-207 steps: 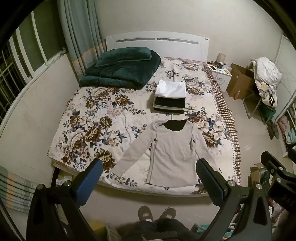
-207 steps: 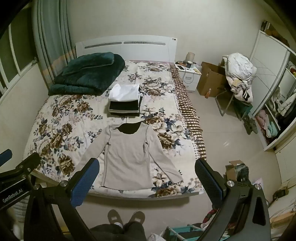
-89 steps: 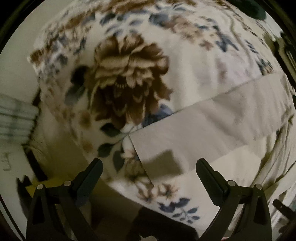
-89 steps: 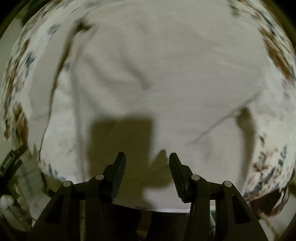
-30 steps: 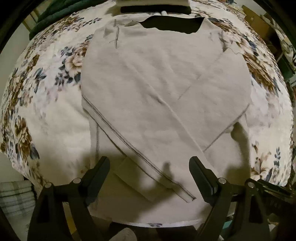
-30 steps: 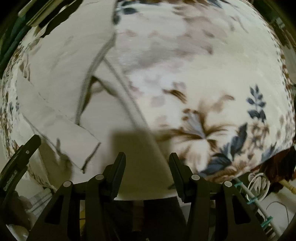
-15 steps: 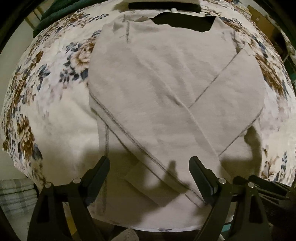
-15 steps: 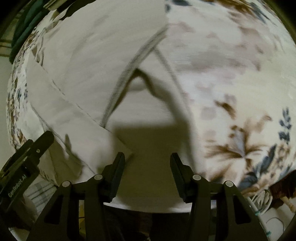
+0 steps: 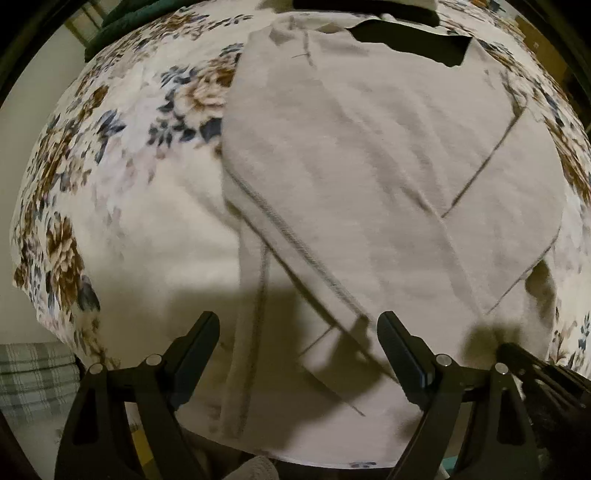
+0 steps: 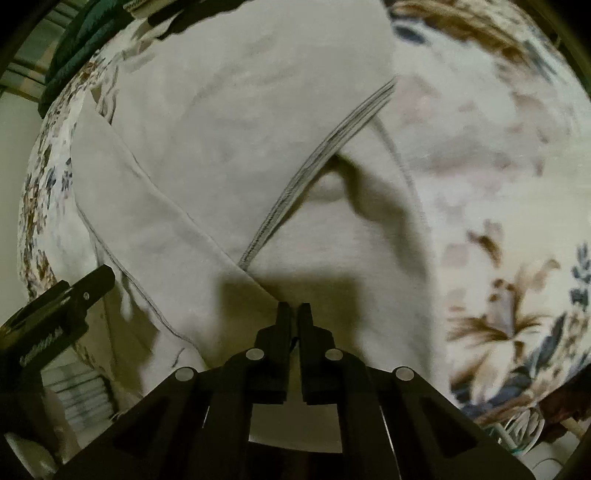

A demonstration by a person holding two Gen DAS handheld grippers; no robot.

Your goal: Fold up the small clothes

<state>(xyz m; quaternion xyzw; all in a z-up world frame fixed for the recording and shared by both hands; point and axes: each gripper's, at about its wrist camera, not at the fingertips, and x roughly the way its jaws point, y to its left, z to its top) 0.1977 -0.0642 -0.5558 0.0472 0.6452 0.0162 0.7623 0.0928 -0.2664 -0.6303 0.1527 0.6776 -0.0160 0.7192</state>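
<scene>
A beige long-sleeved top (image 9: pixel 369 177) lies flat on the floral bedspread (image 9: pixel 122 192), both sleeves folded across its body. My left gripper (image 9: pixel 297 350) is open just above the hem at the near edge of the bed. My right gripper (image 10: pixel 294 314) has its jaws closed on the hem of the beige top (image 10: pixel 229 155) near the right side seam. The left gripper also shows at the left edge of the right wrist view (image 10: pixel 62 306).
A stack of folded clothes (image 9: pixel 369 11) lies beyond the collar. A dark green blanket (image 10: pixel 77 48) sits at the far left of the bed. The bed's near edge is just under both grippers, with a plaid cloth (image 9: pixel 33 376) on the floor.
My right gripper has closed from open onto the hem. My left gripper has moved lower and closer to the hem, still open.
</scene>
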